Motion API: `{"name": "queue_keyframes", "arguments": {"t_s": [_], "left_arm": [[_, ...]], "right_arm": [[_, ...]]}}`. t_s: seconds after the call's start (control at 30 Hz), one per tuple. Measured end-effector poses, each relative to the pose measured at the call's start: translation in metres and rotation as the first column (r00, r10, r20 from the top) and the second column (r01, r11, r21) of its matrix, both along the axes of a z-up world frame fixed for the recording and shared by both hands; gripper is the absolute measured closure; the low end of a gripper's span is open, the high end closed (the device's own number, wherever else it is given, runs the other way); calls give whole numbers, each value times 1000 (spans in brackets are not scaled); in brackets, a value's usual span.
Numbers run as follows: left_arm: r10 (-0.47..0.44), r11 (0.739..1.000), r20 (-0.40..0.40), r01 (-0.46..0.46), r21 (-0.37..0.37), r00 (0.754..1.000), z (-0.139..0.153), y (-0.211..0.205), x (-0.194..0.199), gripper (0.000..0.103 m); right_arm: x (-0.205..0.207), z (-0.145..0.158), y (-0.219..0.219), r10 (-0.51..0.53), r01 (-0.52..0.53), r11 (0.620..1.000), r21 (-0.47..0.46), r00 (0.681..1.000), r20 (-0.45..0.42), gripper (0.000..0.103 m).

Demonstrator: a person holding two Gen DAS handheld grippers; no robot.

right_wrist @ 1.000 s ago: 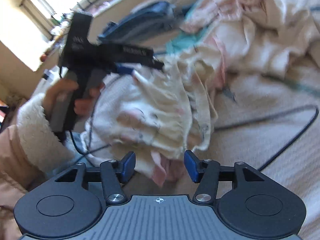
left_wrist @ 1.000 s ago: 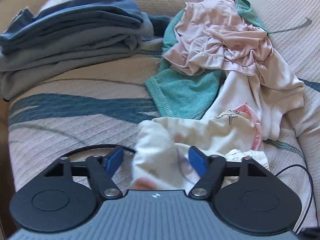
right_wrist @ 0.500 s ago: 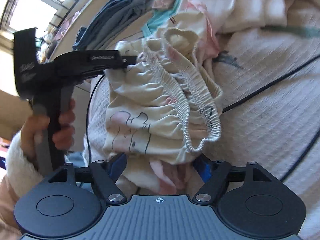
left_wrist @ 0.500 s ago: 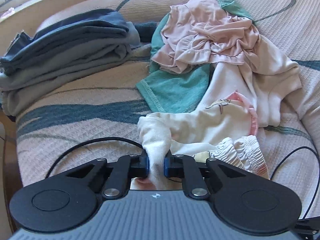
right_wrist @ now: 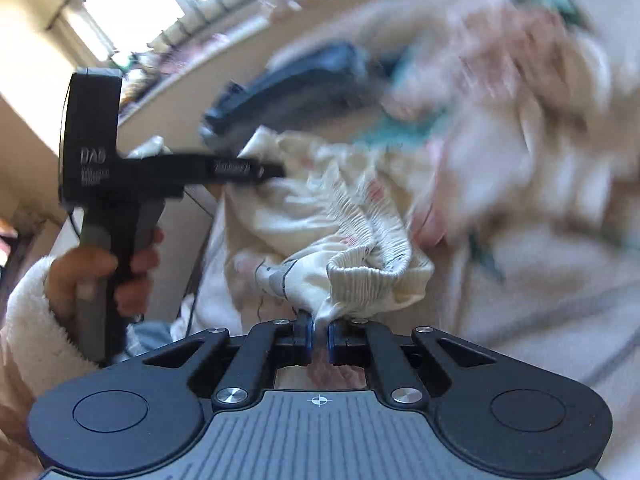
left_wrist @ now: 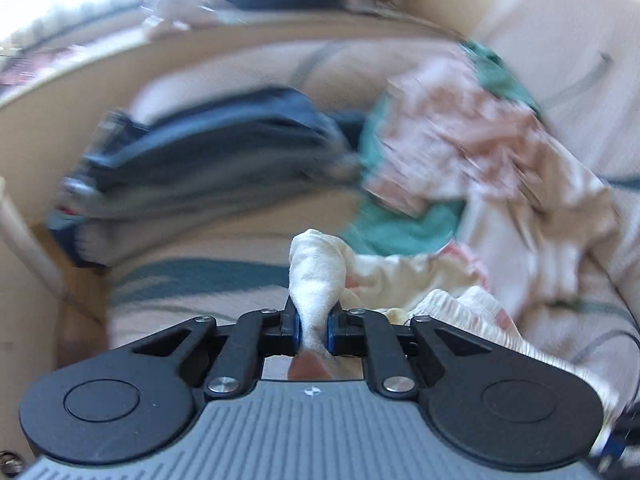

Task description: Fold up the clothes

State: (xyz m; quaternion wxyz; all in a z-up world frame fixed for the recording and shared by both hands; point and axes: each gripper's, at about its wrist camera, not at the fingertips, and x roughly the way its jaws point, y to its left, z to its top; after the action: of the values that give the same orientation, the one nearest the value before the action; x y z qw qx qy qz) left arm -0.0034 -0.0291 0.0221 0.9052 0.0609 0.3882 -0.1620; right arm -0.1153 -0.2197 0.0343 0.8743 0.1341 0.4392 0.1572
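The left gripper (left_wrist: pixel 313 326) has its jaws pinched on a bunched corner of the cream printed shorts (left_wrist: pixel 320 276), the cloth rising in a twisted wad just past the blue pads (left_wrist: pixel 295 329). The right gripper (right_wrist: pixel 318 336) has its jaws pressed together on the gathered elastic waistband (right_wrist: pixel 360 276) of the same shorts, near a printed cartoon patch. In the right wrist view the shorts hang stretched between the two tools, with the left gripper (right_wrist: pixel 276 170) coming in from the left and the person's left hand (right_wrist: pixel 108 276) wrapped round its handle, a fleecy white cuff (right_wrist: pixel 36 328) at the wrist.

Below and behind the shorts lies a sofa (left_wrist: pixel 208 280) in pale woven fabric with teal streaks. On its left side sits a folded stack of dark blue and grey clothes (left_wrist: pixel 208 160). To the right is a loose heap: a pink garment (left_wrist: pixel 460 136) on top of a teal towel (left_wrist: pixel 400 228), with a white garment (left_wrist: pixel 560 232) spilling toward the sofa's right side. A thin black cable (left_wrist: pixel 628 336) crosses the cushion at the right edge. Much of both views is smeared by motion blur, so the finer detail of the heap cannot be made out
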Motion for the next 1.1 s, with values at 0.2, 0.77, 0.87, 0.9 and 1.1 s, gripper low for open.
{"name": "queue_keyframes", "arguments": {"t_s": [0.2,0.77,0.87,0.9,1.1], "left_arm": [[258,966,40,-258,-17,965,15,67,-4,91],[298,950,-92,-305,-66,950,-10,113,24,27],[217,974,-87,-221,-40,972,-12,103,41,21],[193,980,-96,-196,-24,976,-15,99,48,21],[116,993,-154,-117,4,981,-37,88,70,20]], "right_arm": [[66,15,34,149,-137,984,-117,983,105,94],[62,-4,10,106,-105,994,15,994,-32,50],[56,-19,17,115,-108,991,78,989,-94,37],[57,-26,21,113,-105,992,75,989,-101,36],[74,-56,29,31,-11,992,127,987,-156,33]]}}
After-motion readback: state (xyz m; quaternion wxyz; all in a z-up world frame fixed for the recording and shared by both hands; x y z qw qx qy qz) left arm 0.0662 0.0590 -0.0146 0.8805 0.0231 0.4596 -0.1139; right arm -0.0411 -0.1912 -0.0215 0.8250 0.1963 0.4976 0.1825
